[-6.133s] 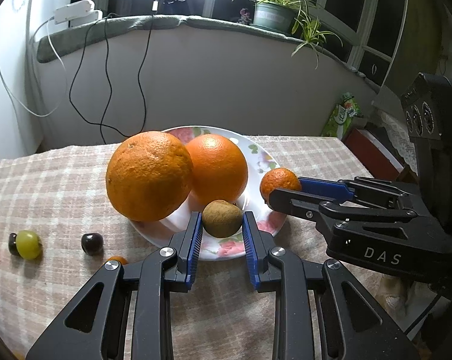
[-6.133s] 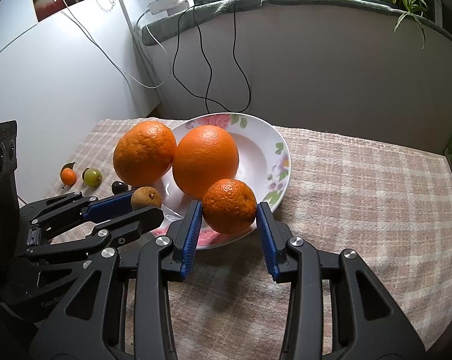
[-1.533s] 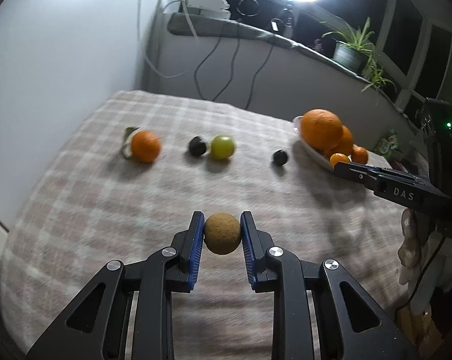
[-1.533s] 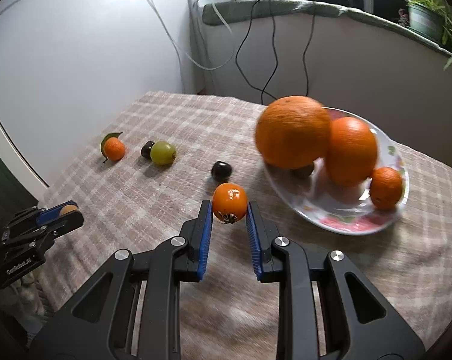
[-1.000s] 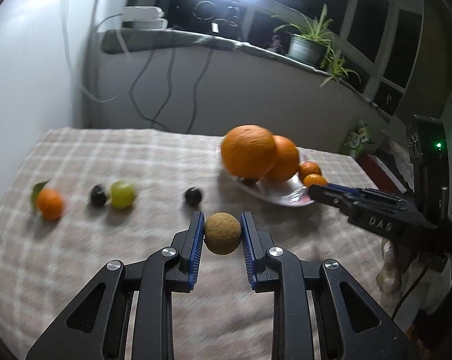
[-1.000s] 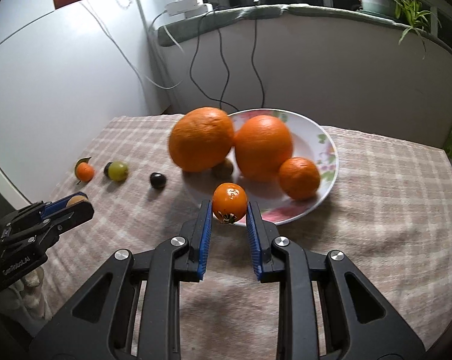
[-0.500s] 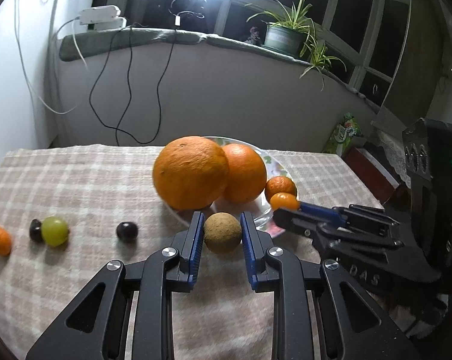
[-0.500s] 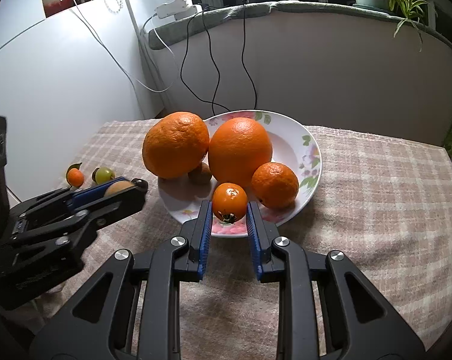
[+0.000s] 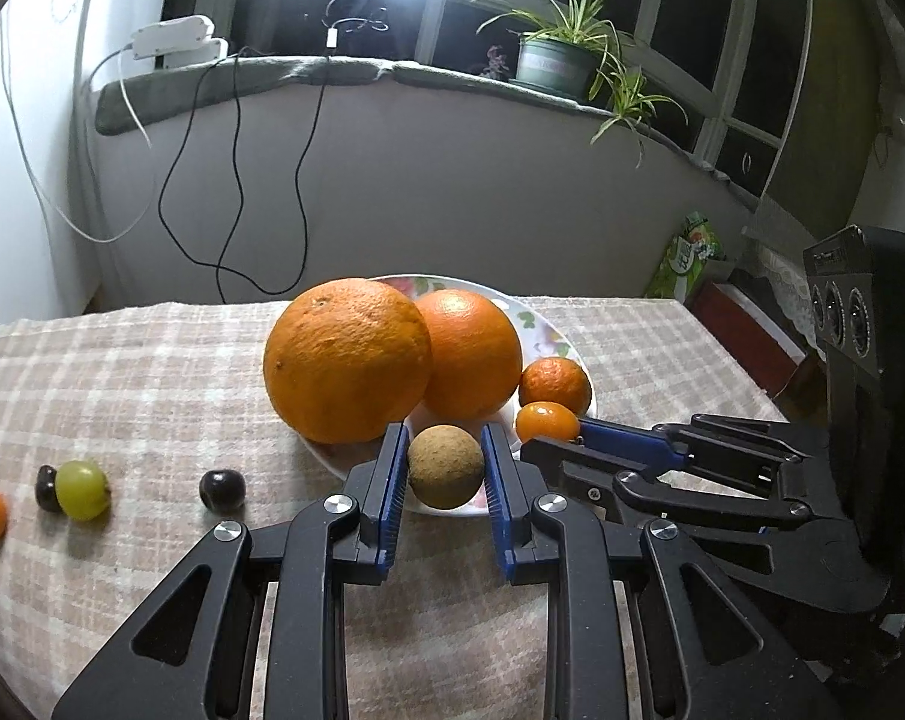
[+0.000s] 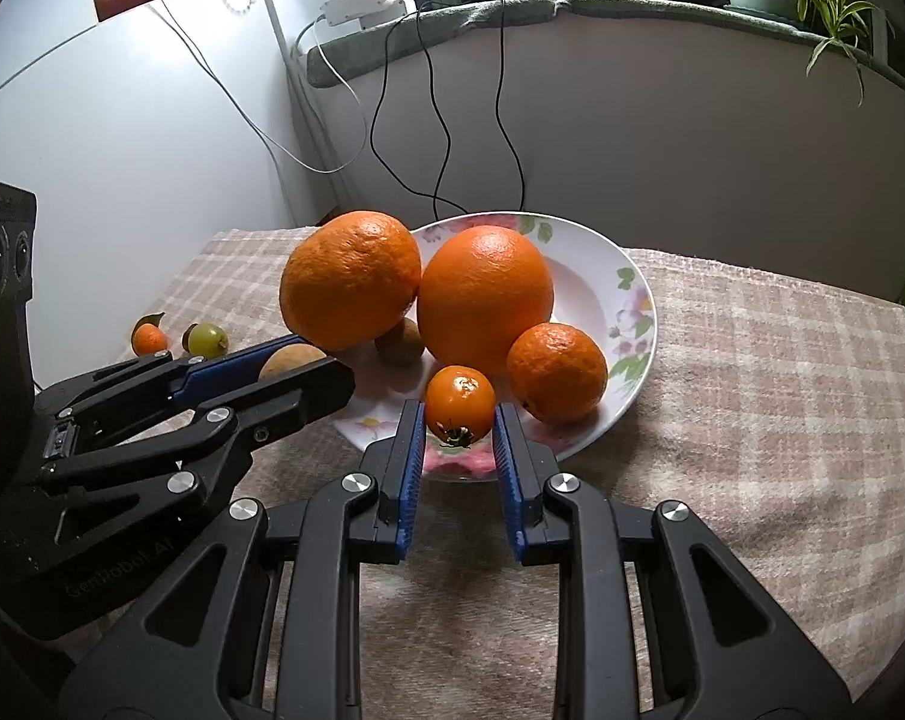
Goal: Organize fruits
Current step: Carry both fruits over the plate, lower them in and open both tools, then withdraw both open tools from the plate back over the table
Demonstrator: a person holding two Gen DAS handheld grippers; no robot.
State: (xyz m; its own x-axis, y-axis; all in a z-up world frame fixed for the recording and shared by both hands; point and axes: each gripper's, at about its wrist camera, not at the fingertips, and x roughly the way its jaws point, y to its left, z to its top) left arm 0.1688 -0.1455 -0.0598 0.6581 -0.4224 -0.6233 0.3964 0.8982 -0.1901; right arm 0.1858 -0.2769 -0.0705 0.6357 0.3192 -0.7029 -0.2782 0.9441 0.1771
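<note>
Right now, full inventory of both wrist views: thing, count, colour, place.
plate: 1, white with flowers, on the checked cloth
large oranges: 2, orange, side by side on the plate
mandarin: 1, orange, on the plate's near right
brown fruit on plate: 1, brown, tucked below the two oranges
dark fruits: 2, near black, on the cloth left of the plate
green grape: 1, green, on the cloth beside one dark fruit
small leafy orange fruit: 1, orange, far left on the cloth
potted plant: 1, green, on the sill
left claw: shut on a round brown fruit
right claw: shut on a small orange fruit
</note>
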